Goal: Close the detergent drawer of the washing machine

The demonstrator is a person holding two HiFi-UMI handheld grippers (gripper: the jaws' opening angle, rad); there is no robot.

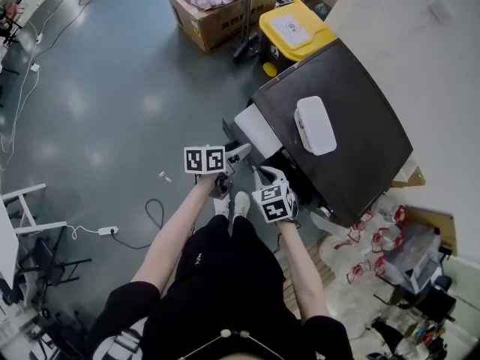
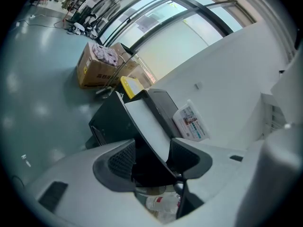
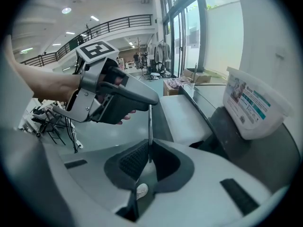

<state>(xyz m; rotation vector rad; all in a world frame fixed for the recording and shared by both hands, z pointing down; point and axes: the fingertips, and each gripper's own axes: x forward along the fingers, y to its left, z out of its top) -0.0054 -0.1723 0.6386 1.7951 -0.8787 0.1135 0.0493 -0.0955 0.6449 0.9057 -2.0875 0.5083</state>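
The dark washing machine (image 1: 341,137) stands at the right, and its white detergent drawer (image 1: 257,130) sticks out of the front. My left gripper (image 1: 238,152) hovers just in front of the drawer's outer end. Its jaws are open in the left gripper view (image 2: 154,150), with the drawer's white panel (image 2: 147,122) seen between and beyond them; touch cannot be told. My right gripper (image 1: 268,174) sits beside it, nearer the machine's front, with its jaws shut on nothing (image 3: 149,148). The drawer (image 3: 182,115) lies ahead of it on the right.
A white detergent tub (image 1: 315,124) rests on the machine's top. Behind the machine are a yellow bin (image 1: 294,30) and a cardboard box (image 1: 214,10). Packed bottles (image 1: 375,246) lie at the right. A power strip with cable (image 1: 109,231) is on the grey floor.
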